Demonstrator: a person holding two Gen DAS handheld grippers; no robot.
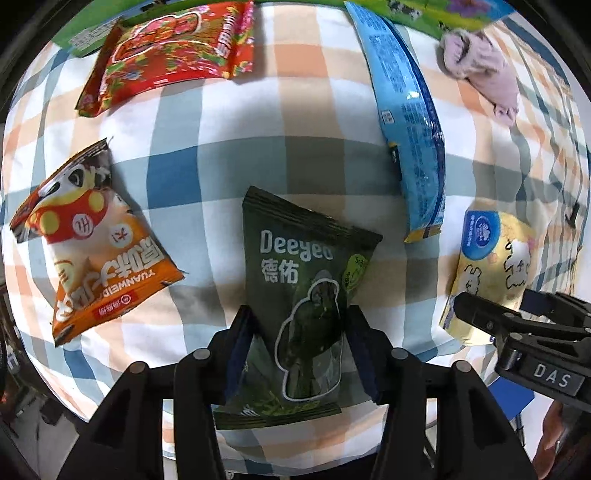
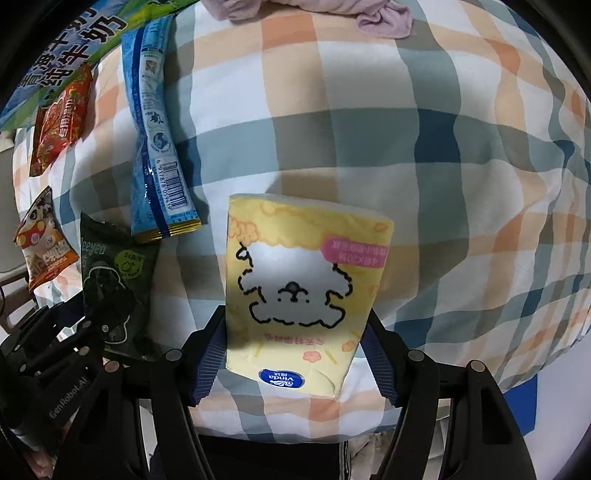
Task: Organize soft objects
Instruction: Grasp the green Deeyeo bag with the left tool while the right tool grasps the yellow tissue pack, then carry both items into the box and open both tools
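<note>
Left wrist view: the left gripper point(image 1: 301, 328) has its fingers pressed against both sides of the dark green Deeyeo pouch point(image 1: 304, 295), pinching its lower half near the checked cloth's point(image 1: 229, 155) near edge. Bare cloth lies ahead of the pouch up to the red snack bag point(image 1: 170, 55) at the far edge. An orange snack bag point(image 1: 96, 251) lies apart to the left, and the long blue packet point(image 1: 410, 122) runs along the right.

Right wrist view: the right gripper point(image 2: 295, 347) pinches the yellow tissue pack point(image 2: 303, 291) by its two sides, also close to the near edge. A wide stretch of cloth is bare ahead and to the right; a pink cloth point(image 2: 384, 18) sits at the far edge
</note>
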